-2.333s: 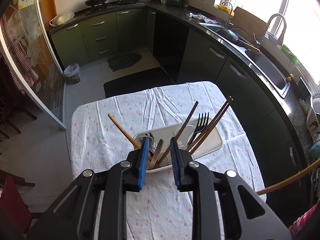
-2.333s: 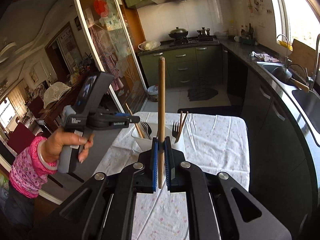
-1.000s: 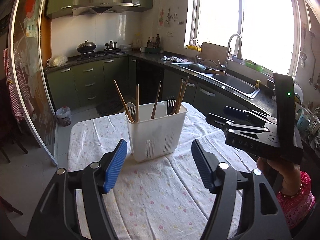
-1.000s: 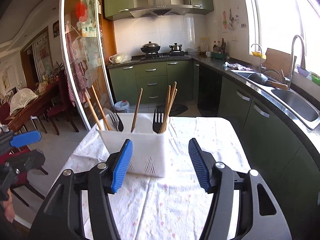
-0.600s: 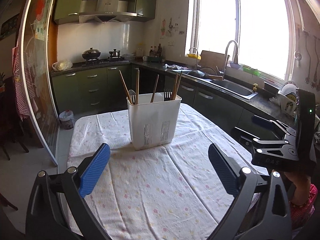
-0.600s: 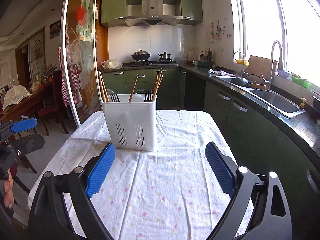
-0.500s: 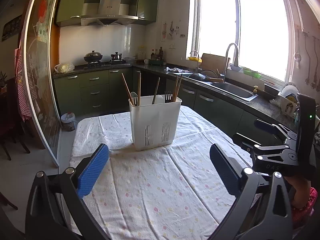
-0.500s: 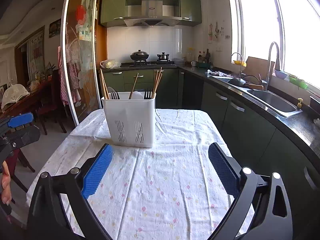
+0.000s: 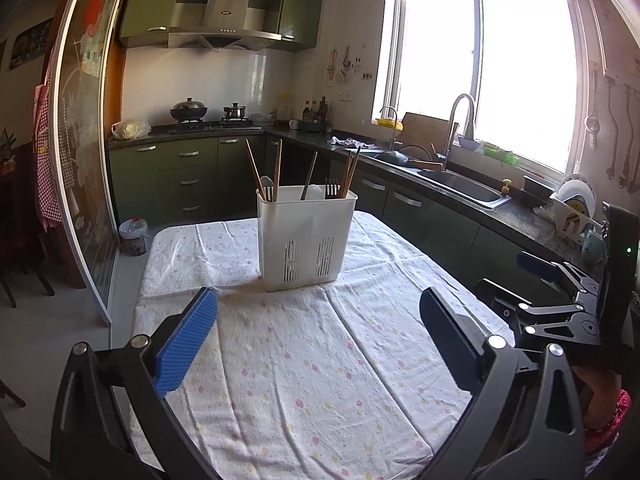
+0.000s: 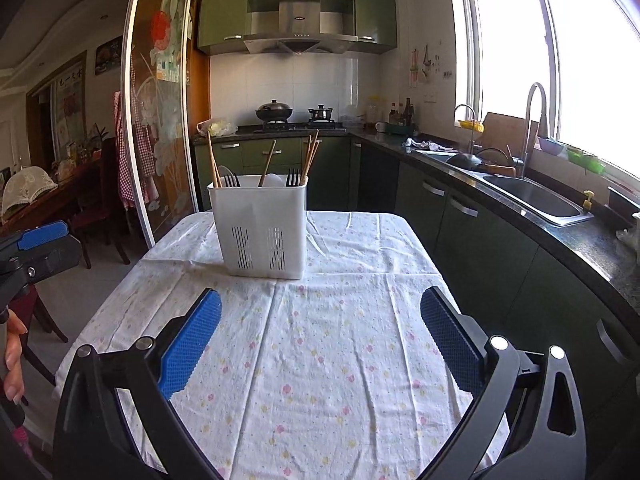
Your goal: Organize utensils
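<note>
A white slotted utensil holder stands upright on the far half of the cloth-covered table. Out of it stick wooden chopsticks, dark forks and a pale spoon. My left gripper hangs wide open over the near part of the table, well short of the holder, with nothing between its blue pads. My right gripper is likewise wide open and empty, and it also shows at the right edge of the left wrist view.
A dark counter with a sink and tall tap runs along the right side. A stove with pots sits at the back. A glass sliding door stands left, with chairs beyond. A hand grips the left tool.
Both grippers dropped back from close around the holder to the near side of the table and their jaws spread fully wide. In the last half second little moved.
</note>
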`<state>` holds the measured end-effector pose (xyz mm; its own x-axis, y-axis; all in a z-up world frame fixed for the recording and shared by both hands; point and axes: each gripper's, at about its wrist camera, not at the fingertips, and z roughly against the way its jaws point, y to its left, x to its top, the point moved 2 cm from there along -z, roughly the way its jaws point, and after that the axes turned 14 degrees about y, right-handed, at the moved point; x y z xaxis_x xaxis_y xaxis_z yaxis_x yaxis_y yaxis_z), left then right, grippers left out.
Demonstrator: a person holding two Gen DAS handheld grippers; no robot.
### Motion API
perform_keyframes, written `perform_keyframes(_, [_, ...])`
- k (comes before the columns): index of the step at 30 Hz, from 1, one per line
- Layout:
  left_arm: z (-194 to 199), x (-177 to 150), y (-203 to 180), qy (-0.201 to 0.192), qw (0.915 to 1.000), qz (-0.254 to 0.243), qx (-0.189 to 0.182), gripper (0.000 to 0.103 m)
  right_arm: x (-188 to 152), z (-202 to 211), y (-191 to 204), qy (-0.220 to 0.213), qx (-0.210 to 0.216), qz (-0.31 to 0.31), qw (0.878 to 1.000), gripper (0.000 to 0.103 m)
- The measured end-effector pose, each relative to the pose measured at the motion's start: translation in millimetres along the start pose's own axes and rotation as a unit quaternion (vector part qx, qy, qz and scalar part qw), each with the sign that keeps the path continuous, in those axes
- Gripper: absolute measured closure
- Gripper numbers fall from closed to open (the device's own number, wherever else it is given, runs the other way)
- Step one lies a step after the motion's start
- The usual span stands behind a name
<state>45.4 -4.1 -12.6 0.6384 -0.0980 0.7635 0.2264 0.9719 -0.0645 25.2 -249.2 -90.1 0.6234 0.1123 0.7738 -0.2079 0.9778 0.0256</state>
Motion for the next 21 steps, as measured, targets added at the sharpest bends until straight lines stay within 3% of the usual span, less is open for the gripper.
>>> perform_keyframes(21, [-1.9,-1.1,-0.7,-0.005,0.9999,0.003,0.012,0.007,-0.3,10.5,-2.2,-0.008,0.003,0.006,1.000,0.005])
